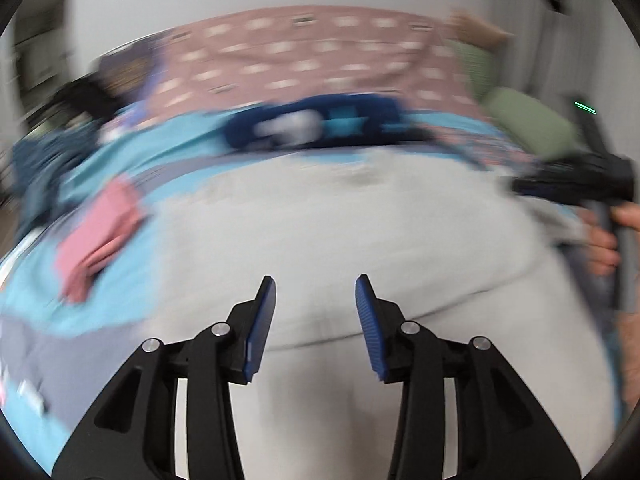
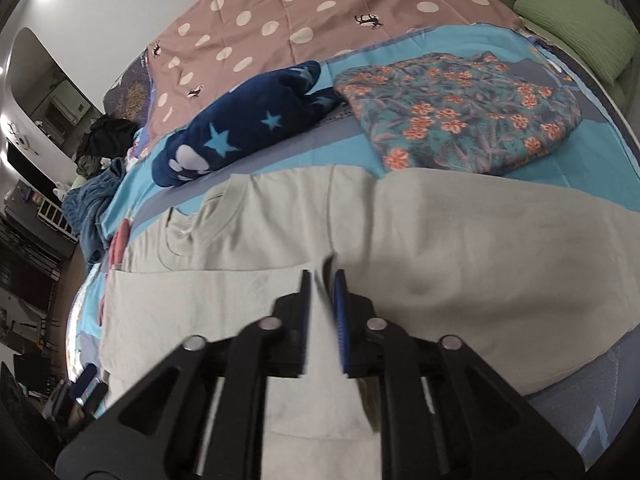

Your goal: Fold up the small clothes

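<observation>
With my left claw (image 1: 316,292) parted and empty above the pale grey cotton T-shirt (image 2: 460,248) spread on the bed (image 2: 248,152), and my right claw (image 2: 322,280) barely parted over its folded sleeve, that unweighted fold may spring back.

The left tongs (image 1: 316,284) angle downward with a clear gap between their blue pads (image 1: 262,320) and nothing gripped; the right tongs (image 2: 323,276) tilt down too, jaws narrowly parted; a hand (image 1: 606,240) grips a handle at right
</observation>
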Demonstrator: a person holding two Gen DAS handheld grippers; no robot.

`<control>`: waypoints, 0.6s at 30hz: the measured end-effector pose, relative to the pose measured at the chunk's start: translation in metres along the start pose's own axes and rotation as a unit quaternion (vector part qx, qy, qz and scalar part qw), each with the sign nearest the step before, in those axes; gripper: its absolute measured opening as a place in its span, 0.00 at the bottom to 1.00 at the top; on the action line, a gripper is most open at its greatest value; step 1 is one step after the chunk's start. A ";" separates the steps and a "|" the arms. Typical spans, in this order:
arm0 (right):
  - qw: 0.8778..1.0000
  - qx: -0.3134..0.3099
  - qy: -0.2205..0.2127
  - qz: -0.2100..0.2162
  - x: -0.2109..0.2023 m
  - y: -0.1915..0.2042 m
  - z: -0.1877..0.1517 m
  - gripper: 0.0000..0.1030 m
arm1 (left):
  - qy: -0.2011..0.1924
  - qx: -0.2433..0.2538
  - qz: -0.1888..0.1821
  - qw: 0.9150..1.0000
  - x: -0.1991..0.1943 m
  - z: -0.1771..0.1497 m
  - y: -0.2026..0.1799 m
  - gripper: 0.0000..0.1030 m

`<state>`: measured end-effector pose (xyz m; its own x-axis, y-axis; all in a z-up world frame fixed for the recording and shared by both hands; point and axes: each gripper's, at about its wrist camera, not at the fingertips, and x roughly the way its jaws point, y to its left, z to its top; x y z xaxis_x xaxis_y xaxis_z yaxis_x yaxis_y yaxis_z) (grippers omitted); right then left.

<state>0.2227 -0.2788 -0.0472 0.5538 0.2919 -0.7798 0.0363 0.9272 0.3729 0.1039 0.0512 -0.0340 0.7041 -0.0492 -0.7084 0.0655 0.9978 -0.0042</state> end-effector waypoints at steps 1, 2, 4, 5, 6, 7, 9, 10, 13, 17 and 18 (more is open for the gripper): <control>1.000 -0.001 0.003 0.000 0.000 -0.001 -0.002 0.30 | 0.006 -0.021 0.014 1.000 -0.001 -0.003 0.019 0.42; 1.000 -0.004 0.006 0.001 0.000 -0.002 -0.004 0.34 | 0.013 -0.045 0.025 0.999 -0.003 -0.010 0.041 0.42; 1.000 -0.015 0.014 -0.001 0.001 -0.001 -0.009 0.50 | 0.024 -0.086 0.041 0.995 -0.007 -0.022 0.075 0.42; 1.000 -0.020 0.018 -0.005 0.002 0.001 -0.011 0.52 | 0.030 -0.097 0.043 0.994 -0.008 -0.026 0.087 0.42; 0.999 -0.026 0.024 -0.010 0.004 0.002 -0.013 0.55 | 0.035 -0.101 0.040 0.993 -0.007 -0.029 0.094 0.42; 0.999 -0.032 0.034 -0.017 0.009 0.004 -0.016 0.56 | 0.043 -0.100 0.035 0.993 -0.004 -0.032 0.098 0.42; 0.998 -0.037 0.048 -0.029 0.019 0.007 -0.020 0.55 | 0.052 -0.088 0.023 0.995 0.003 -0.034 0.098 0.42; 0.997 -0.036 0.053 -0.034 0.025 0.009 -0.021 0.35 | 0.056 -0.082 0.020 0.995 0.006 -0.036 0.097 0.42; 0.997 -0.033 0.047 -0.054 0.028 0.013 -0.020 0.04 | 0.070 -0.080 0.019 0.994 0.024 -0.034 0.094 0.42; 0.999 0.009 -0.030 -0.028 -0.016 0.011 -0.003 0.03 | 0.062 -0.095 0.015 0.993 0.033 -0.030 0.099 0.42; 0.999 0.017 -0.040 -0.025 -0.023 0.008 0.002 0.03 | 0.060 -0.098 0.014 0.993 0.034 -0.030 0.099 0.42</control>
<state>0.2118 -0.2783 -0.0258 0.6149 0.2248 -0.7559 0.0934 0.9310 0.3528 0.1132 0.1498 -0.0796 0.6136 -0.0266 -0.7891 -0.1001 0.9888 -0.1111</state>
